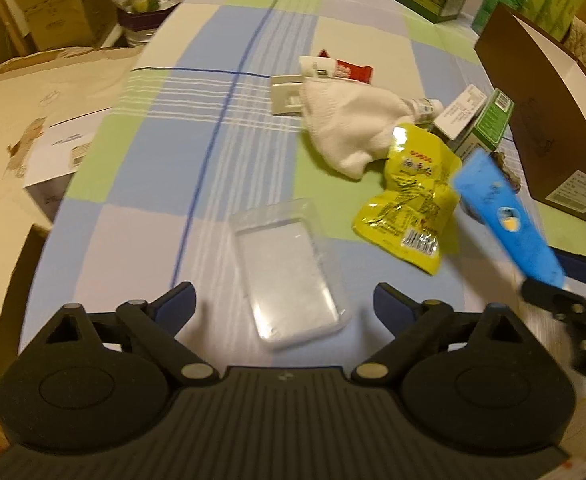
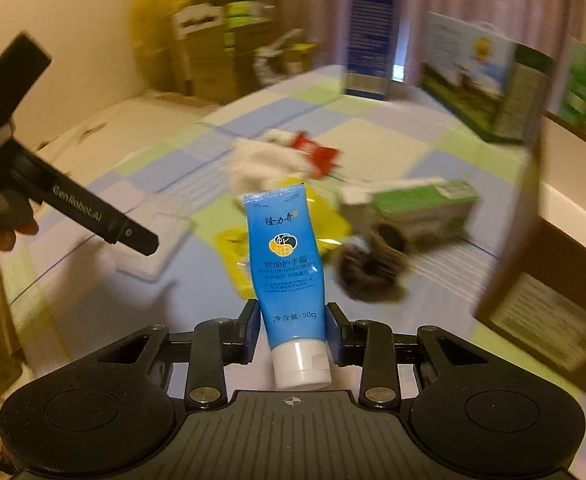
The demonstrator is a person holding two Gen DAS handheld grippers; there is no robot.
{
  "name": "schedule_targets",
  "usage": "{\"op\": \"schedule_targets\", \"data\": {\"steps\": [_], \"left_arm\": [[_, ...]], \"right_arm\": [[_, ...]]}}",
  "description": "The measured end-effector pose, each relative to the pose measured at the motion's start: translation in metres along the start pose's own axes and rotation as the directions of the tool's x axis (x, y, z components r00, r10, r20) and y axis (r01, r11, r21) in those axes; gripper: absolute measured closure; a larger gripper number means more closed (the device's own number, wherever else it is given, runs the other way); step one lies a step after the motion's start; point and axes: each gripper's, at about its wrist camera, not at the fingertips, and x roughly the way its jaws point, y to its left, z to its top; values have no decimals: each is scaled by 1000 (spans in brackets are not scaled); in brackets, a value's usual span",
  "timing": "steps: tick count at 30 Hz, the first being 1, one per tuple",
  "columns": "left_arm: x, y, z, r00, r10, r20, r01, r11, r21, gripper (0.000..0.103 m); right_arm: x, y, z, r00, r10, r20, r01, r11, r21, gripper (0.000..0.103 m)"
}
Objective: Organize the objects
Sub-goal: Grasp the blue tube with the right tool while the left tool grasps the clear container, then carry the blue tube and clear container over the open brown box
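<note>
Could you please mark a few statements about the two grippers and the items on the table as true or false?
1. The right gripper is shut on the blue hand cream tube. True.
2. The left gripper holds the clear plastic case. False: it is open, and the case lies on the checked tablecloth between its fingers.
3. The tube's white cap points toward the right wrist camera. True.
4. The yellow pouch sits inside the brown cardboard box. False: it lies on the tablecloth beside the white cloth.
</note>
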Motion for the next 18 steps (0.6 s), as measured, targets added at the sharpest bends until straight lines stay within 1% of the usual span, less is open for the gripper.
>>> {"op": "schedule_targets", "data": {"steps": [2, 5, 7, 9, 12, 13, 18], "left_arm": [[9, -3, 4, 1000, 5, -10, -5, 1000, 13, 15], [21, -5, 9, 999, 26, -20, -26, 999, 28, 22], [27, -5, 12, 999, 37, -31, -36, 999, 36, 32], [32, -4, 15, 998, 42, -39, -41, 998, 39, 33], [33, -5, 16, 998, 51, -28, -49, 997, 55, 37], [32, -5, 17, 999, 47, -23, -46, 997, 58, 41], [30, -5, 13, 1000, 26, -14, -25, 995, 93, 45]], "right_arm": [[-8, -8, -6, 1000, -29, -5, 29, 999, 45, 72], [-21, -20, -15, 997, -80, -13, 81, 992, 100, 72], [-29, -27, -21, 994, -104, -17, 105, 985, 137, 72], [-36, -32, -26, 993, -119, -27, 122, 977, 173, 72], [-43, -35, -31, 989, -139, -43, 145, 968, 204, 72], [-44, -35, -31, 988, -146, -49, 153, 965, 213, 72], [-48, -32, -31, 985, -163, -59, 173, 951, 255, 72]]}}
